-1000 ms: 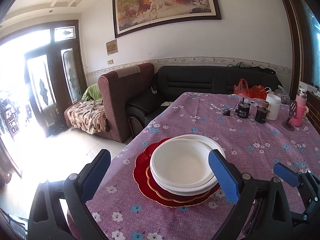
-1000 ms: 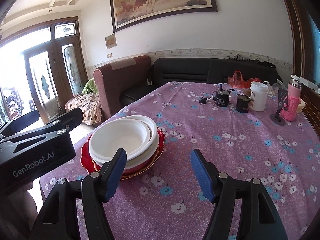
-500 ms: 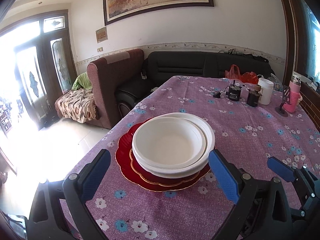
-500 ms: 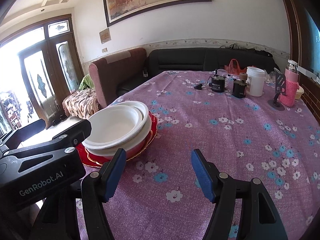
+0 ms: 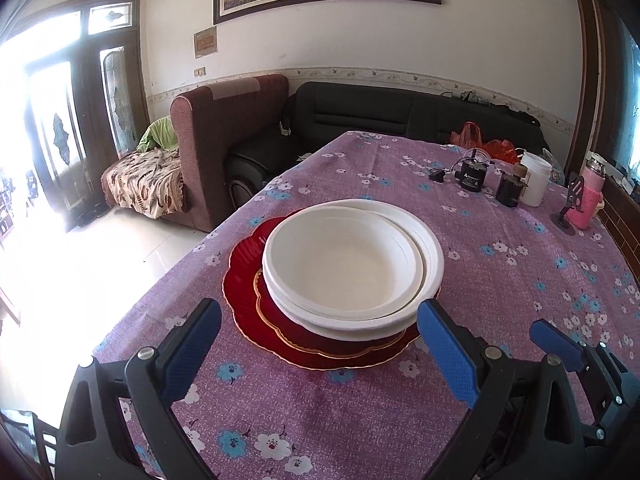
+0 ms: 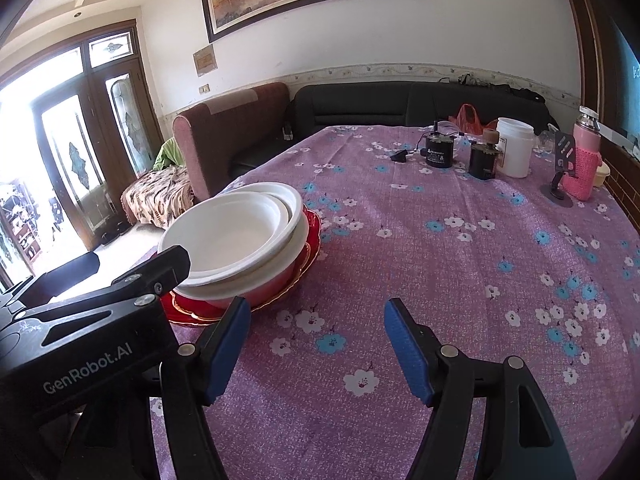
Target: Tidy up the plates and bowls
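A stack of white bowls [image 5: 344, 268] sits on red scalloped plates [image 5: 248, 280] with gold rims, near the table's left edge. The same stack shows in the right wrist view [image 6: 236, 236], over the red plates [image 6: 308, 248]. My left gripper [image 5: 318, 344] is open and empty, its blue pads just short of the stack on either side. My right gripper [image 6: 318, 332] is open and empty over bare cloth to the right of the stack. The left gripper's body [image 6: 92, 332] shows at the left of the right wrist view.
The table has a purple flowered cloth [image 5: 500, 280]. At the far right stand black devices [image 5: 474, 176], a white jar [image 5: 536, 180], a pink bottle [image 5: 590, 200] and a phone stand [image 5: 568, 212]. Sofas [image 5: 360, 120] lie beyond; the floor drops off at left.
Both grippers have moved closer to the stack, which now looms larger in both views. Jaws stay open.
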